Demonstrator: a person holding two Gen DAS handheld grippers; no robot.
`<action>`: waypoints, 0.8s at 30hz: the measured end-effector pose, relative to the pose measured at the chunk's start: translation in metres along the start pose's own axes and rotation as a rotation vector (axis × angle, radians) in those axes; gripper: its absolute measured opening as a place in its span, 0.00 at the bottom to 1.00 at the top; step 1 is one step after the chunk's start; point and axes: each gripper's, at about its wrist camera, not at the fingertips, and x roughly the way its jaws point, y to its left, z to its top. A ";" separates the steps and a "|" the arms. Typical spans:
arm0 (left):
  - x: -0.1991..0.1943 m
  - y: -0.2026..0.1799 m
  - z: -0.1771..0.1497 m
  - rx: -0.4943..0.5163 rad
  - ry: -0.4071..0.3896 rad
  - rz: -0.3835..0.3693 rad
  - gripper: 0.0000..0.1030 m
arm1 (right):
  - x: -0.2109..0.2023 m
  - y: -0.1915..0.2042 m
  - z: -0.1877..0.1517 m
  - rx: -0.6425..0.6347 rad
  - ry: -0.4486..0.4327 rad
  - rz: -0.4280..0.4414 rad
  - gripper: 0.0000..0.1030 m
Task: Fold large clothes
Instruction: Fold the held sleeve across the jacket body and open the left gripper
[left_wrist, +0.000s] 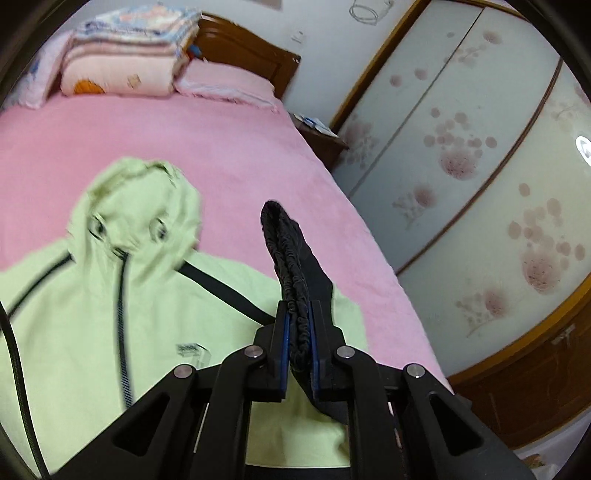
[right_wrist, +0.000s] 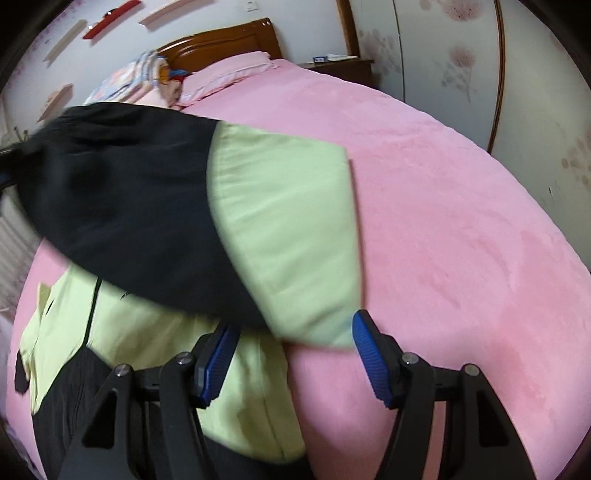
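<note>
1. The hoodie (left_wrist: 74, 295) is soft, pale green cloth with black sleeves, a dark zip down the front and a rounded hood (left_wrist: 136, 206); it lies face up on the bed (left_wrist: 229, 155), hood toward the pillows.
2. The sleeve cuff (left_wrist: 291, 266) is black, gathered and ribbed with elastic puckers.
3. The bed wears a fuzzy pink cover. At its head sit a stack of folded quilts (left_wrist: 125, 55), a pink pillow (left_wrist: 225, 85) and a brown wooden headboard (left_wrist: 243, 51).
4. A wardrobe (left_wrist: 480, 177) with flower-patterned panels stands beside the bed, a small nightstand (left_wrist: 317, 136) near it.
5. The left tongs (left_wrist: 299, 332) are clamped on the cuff, raised above the hoodie's chest and angled downward.
6. The right tongs (right_wrist: 291, 354) stand apart, gripping nothing, tilted steeply toward the bed, straddling the sleeve (right_wrist: 280, 229) where its green shoulder panel meets black.
</note>
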 end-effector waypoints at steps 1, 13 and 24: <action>-0.005 0.006 0.004 0.000 -0.014 0.022 0.07 | 0.008 0.006 0.006 -0.016 0.005 -0.014 0.59; -0.036 0.135 -0.017 -0.128 -0.098 0.290 0.07 | 0.021 0.098 0.024 -0.401 -0.080 -0.166 0.35; 0.009 0.234 -0.096 -0.274 0.047 0.468 0.07 | 0.044 0.084 -0.006 -0.439 0.014 -0.212 0.55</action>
